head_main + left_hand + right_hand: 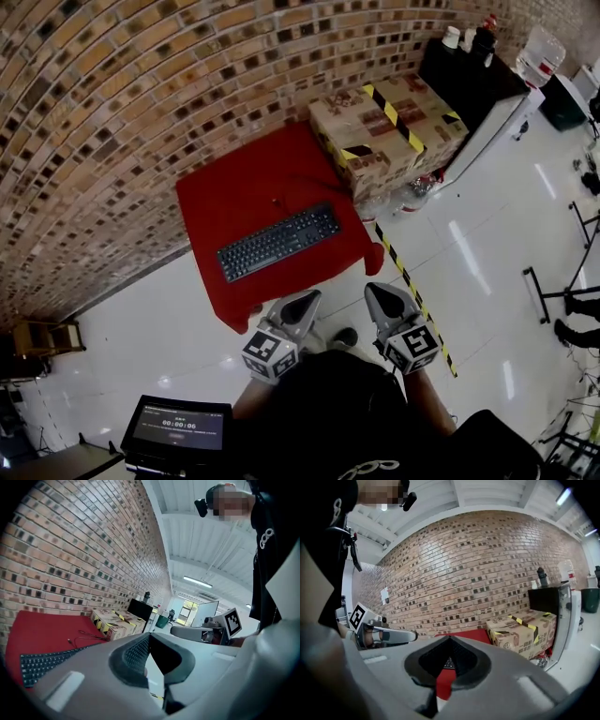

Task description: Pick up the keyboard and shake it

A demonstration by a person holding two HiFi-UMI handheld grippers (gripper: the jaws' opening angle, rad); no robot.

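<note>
The black keyboard (279, 243) lies flat on a red-covered table (225, 192), slanted across it, with nothing touching it. Both tools hang over the white floor (141, 328) just short of the table's near edge. The left gripper (305, 302) has its jaws pressed together on nothing, and so does the right gripper (380, 296). The two point side by side toward the table. In the left gripper view the keyboard (47, 660) sits low on the left, well apart from the closed tips. Behind it runs what looks like a thin cable (82, 637), though the picture is too small to be sure. A cardboard box (384, 127) with yellow-and-black tape stands beside the table, against the brick wall (112, 112).
</note>
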